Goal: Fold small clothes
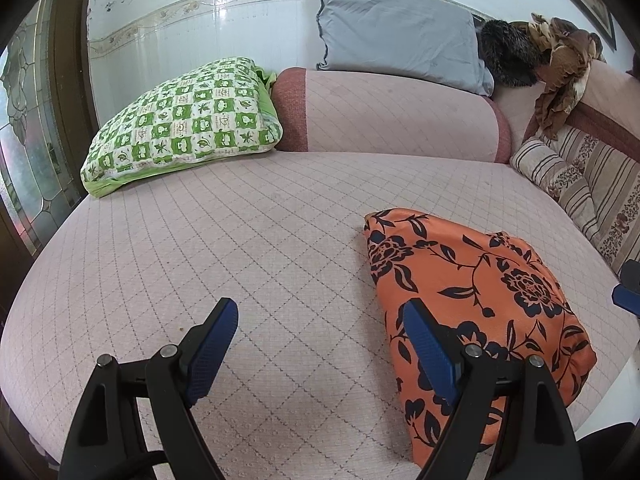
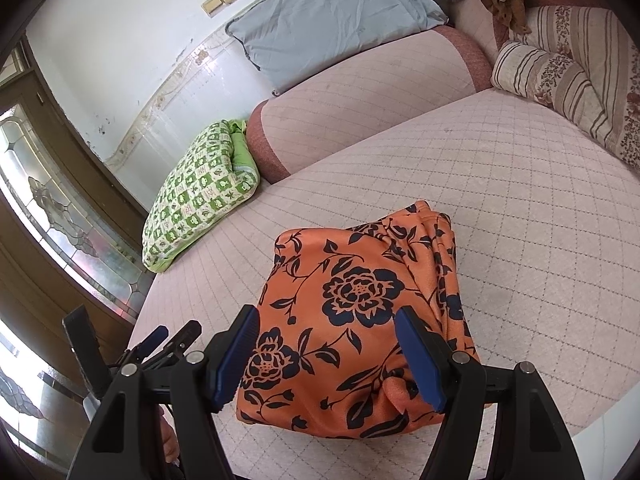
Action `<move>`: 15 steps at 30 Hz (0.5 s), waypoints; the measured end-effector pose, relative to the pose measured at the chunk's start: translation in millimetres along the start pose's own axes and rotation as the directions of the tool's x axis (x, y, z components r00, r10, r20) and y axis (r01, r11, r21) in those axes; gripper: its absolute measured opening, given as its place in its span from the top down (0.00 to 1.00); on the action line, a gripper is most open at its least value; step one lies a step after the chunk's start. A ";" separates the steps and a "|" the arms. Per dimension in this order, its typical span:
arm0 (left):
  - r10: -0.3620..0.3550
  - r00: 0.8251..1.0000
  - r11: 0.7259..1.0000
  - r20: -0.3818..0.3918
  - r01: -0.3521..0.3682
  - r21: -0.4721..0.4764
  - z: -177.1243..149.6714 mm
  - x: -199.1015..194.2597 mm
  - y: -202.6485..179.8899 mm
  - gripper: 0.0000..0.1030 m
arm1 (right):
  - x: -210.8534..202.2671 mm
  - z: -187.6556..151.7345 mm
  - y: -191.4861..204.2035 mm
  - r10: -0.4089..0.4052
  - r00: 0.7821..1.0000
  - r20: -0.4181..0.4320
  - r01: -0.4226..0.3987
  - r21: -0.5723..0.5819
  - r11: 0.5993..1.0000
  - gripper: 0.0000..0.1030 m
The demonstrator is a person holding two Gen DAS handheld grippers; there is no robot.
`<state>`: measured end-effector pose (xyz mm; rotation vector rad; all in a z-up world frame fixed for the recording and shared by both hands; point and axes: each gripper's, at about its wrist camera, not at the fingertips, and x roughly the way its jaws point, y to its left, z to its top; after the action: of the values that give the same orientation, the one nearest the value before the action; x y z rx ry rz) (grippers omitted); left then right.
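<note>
An orange garment with a black flower print (image 1: 476, 300) lies folded into a compact bundle on the pink quilted sofa seat (image 1: 240, 240). My left gripper (image 1: 320, 316) is open and empty, hovering above the seat just left of the bundle. In the right wrist view the garment (image 2: 360, 320) sits right in front of my right gripper (image 2: 326, 336), which is open and empty, its blue pads (image 2: 418, 356) spread above the bundle's near end. The left gripper (image 2: 172, 340) shows at the lower left of that view.
A green checked folded quilt (image 1: 184, 120) lies at the seat's far left. A grey pillow (image 1: 396, 32) rests on the pink armrest (image 1: 392, 116). Striped cushions (image 1: 580, 184) and brown cloth (image 1: 560, 64) sit at the right. A glass-panelled door (image 2: 60, 208) stands left.
</note>
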<state>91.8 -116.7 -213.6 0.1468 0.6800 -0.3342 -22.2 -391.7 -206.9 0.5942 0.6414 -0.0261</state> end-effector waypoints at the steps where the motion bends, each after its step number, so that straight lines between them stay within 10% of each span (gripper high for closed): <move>1: 0.000 1.000 1.000 0.000 0.000 0.002 -0.3 0.2 -1.0 0.17 | -0.1 0.2 -1.0 0.001 1.000 0.000 -0.001 0.003 1.000 0.28; 15: -0.006 1.000 1.000 -0.006 0.006 0.026 -0.1 2.4 -13.1 0.17 | -0.4 0.6 -14.2 0.000 1.000 0.000 0.000 0.034 0.999 0.28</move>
<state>88.9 -129.6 -215.5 0.1705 0.6819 -0.3490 -25.1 -403.9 -213.6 0.6274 0.6422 -0.0371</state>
